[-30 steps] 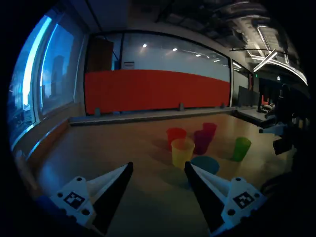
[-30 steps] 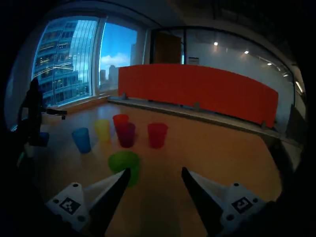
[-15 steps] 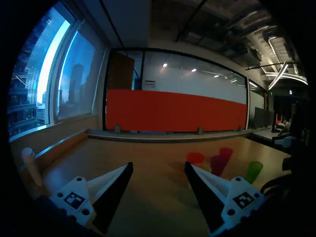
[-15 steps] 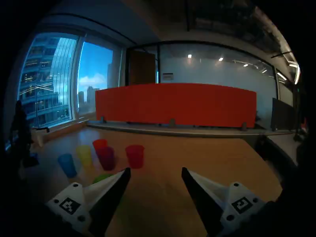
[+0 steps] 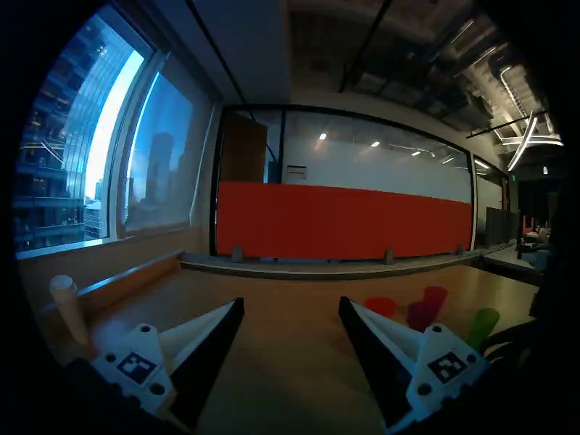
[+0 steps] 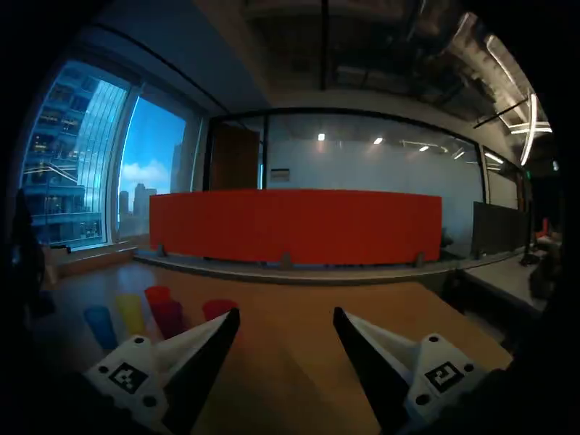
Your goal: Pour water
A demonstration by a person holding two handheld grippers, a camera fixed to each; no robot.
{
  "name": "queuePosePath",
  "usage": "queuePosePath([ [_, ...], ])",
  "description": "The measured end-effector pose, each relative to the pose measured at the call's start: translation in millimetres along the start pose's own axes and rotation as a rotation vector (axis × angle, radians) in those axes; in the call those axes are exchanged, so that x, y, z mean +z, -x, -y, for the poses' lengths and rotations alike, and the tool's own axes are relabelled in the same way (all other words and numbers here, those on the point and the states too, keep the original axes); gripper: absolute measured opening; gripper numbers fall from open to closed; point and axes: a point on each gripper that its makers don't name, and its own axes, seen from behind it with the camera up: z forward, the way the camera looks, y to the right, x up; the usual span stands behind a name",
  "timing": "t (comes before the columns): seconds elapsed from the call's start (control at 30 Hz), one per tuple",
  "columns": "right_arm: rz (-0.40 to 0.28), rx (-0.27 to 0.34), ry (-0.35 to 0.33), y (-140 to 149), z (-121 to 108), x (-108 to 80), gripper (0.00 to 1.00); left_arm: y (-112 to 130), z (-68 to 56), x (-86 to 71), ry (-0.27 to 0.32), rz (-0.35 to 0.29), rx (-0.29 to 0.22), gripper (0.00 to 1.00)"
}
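a tall window takes the upper left of the left gripper view, with towers and daylight beyond it. across the middle of both views runs a long red partition, with glass wall and ceiling lights above it. below that a broad wooden table spreads toward me, dim and slightly glossy.

the left gripper hangs over the table with its fingers spread wide apart, bare wood showing in the gap, gripping nothing. the right gripper is held the same way, released, with table between its fingers.

the cups stand upright on the table, off to the side of each tool and well apart from the gaps. in the left gripper view they sit at lower right: an orange-red cup partly hidden behind the right-hand finger, a magenta cup, a pink cup behind it, and a green cup furthest right. in the right gripper view they cluster at lower left: a blue cup, a yellow cup, a rear red cup, a purple cup and a near red cup just above the left-hand fingertip (what is inside any of them, i cannot tell).

a pale peg stands at the lower left edge of the left gripper view.
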Motion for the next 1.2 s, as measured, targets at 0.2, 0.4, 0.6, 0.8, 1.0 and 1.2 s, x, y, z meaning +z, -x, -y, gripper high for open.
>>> queuePosePath([
  [0.2,-0.036,0.009,0.045,-7,-8,3.3,1.0,0,-3.2,1.1,0.003,0.001,0.013,0.97],
  [0.4,-0.081,0.027,0.096,-19,-18,5.2,1.0,-2,-11.5,3.2,0.016,-0.004,0.02,0.97],
  [0.6,-0.109,0.037,0.135,-25,-24,6.8,1.0,-1,-17.5,4.0,0.021,-0.002,0.021,0.97],
  [0.8,-0.116,0.039,0.14,-31,-25,7.9,1.0,-1,-21.3,6.0,0.014,0.007,0.051,0.97],
  [1.0,-0.109,0.018,0.145,-31,-21,10.1,1.0,7,-20.6,8.2,-0.014,0.013,0.071,0.97],
  [1.2,-0.106,0.002,0.144,-34,-16,11.5,1.0,13,-19.9,10.6,-0.039,0.006,0.058,0.97],
])
